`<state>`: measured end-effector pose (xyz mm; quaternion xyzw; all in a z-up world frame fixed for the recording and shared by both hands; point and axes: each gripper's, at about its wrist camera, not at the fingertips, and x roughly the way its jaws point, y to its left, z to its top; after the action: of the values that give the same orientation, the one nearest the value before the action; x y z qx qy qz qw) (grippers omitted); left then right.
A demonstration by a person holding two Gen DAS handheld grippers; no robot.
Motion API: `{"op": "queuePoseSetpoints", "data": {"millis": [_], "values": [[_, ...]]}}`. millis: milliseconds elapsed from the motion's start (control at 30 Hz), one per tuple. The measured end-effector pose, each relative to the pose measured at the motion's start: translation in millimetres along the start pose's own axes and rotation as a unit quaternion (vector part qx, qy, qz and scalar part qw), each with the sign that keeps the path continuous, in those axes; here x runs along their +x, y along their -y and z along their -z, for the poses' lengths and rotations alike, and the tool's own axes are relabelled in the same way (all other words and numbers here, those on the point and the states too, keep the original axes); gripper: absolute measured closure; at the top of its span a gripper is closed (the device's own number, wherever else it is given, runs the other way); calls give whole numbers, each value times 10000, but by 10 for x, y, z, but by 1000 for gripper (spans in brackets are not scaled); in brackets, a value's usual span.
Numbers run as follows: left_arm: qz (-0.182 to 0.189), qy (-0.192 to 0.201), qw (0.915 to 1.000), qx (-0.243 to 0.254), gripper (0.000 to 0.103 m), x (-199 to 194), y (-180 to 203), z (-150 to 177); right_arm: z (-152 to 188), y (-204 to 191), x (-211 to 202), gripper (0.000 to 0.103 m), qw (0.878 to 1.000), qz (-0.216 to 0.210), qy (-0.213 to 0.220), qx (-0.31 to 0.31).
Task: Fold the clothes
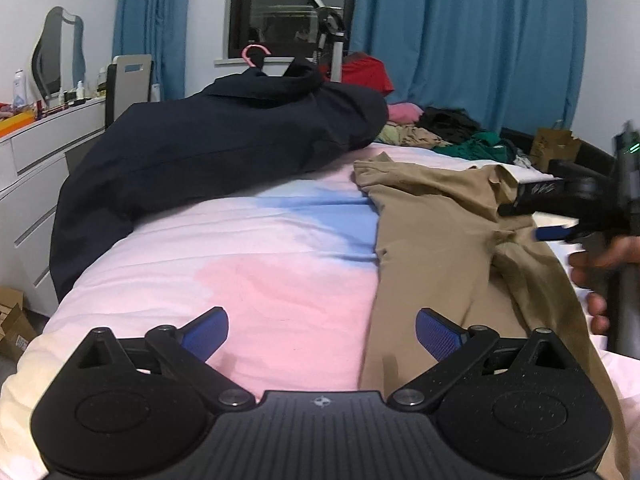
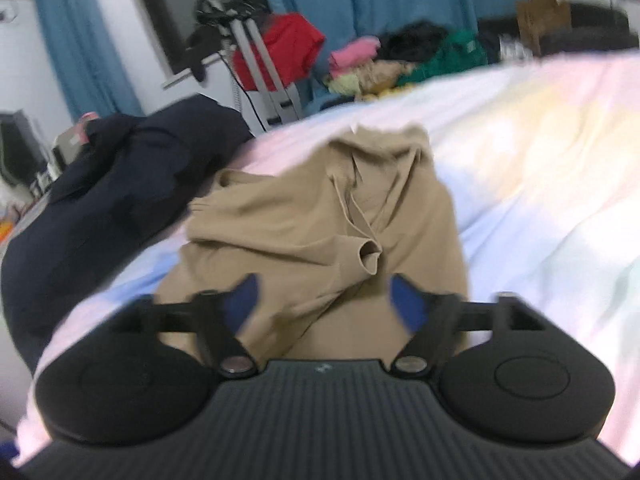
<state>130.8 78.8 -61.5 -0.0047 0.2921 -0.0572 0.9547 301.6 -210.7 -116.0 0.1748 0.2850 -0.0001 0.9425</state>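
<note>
a bed [image 1: 248,264] covered by a pastel quilt of pink, blue and white patches was seen filling most of both views, and everything else was placed against it. blue curtains [image 1: 460,40] were hung behind the bed's far end, with a dark window [image 1: 288,8] set between them. a white dresser [image 1: 36,168] crowded with small bottles was stood along the bed's left side, a mirror [image 1: 56,56] being leaned on the wall above it. a dark navy coat [image 1: 216,148] on a pink hanger [image 1: 254,55] was laid across the bed's far left part, draped over its left edge. a pair of tan trousers [image 1: 440,240] was spread on the bed's right half, just beside the coat but apart from it; in the right wrist view the tan cloth [image 2: 320,216] was shown rumpled and bunched into folds. a heap of mixed clothes [image 1: 452,132], pink, black, green and yellowish, was piled at the bed's far end, with a red garment [image 1: 366,72] hung behind it. the left gripper [image 1: 322,334] was held low over the bed's near end, its blue pads spread wide and nothing gripped between them. the right gripper [image 2: 324,300] was held just above the trousers, its fingers likewise parted wide with cloth beneath them but none pinched; this view was blurred. in the left wrist view the right gripper [image 1: 538,222] was seen at the trousers' right edge.
</note>
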Motion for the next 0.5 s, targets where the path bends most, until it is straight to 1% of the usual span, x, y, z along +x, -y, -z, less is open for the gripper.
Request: {"op": "queuePoseSetpoints", "data": {"millis": [33, 100, 167, 300, 333, 400, 467, 500], "values": [[52, 9, 10000, 13, 3, -20, 13, 2, 16, -43, -189, 22, 9999, -78, 34, -124], [101, -52, 9999, 25, 3, -57, 22, 16, 49, -128, -566, 22, 9990, -235, 103, -371], [146, -119, 9998, 37, 3, -93, 29, 31, 153, -181, -927, 22, 9984, -296, 135, -459], [73, -207, 9995, 228, 3, -311, 83, 71, 513, -190, -1627, 22, 9953, -526, 360, -725], [67, -247, 9994, 250, 3, -378, 93, 83, 595, -163, -1747, 22, 9950, -548, 406, -732], [167, -419, 9984, 336, 3, -496, 96, 121, 701, -90, -1900, 22, 9953, -508, 462, -687], [248, -676, 9966, 389, 4, -587, 60, 171, 806, -17, -2053, 22, 9955, -468, 519, -641], [283, -828, 9954, 382, 6, -627, 26, 199, 831, 30, -2083, 22, 9964, -454, 483, -520]]}}
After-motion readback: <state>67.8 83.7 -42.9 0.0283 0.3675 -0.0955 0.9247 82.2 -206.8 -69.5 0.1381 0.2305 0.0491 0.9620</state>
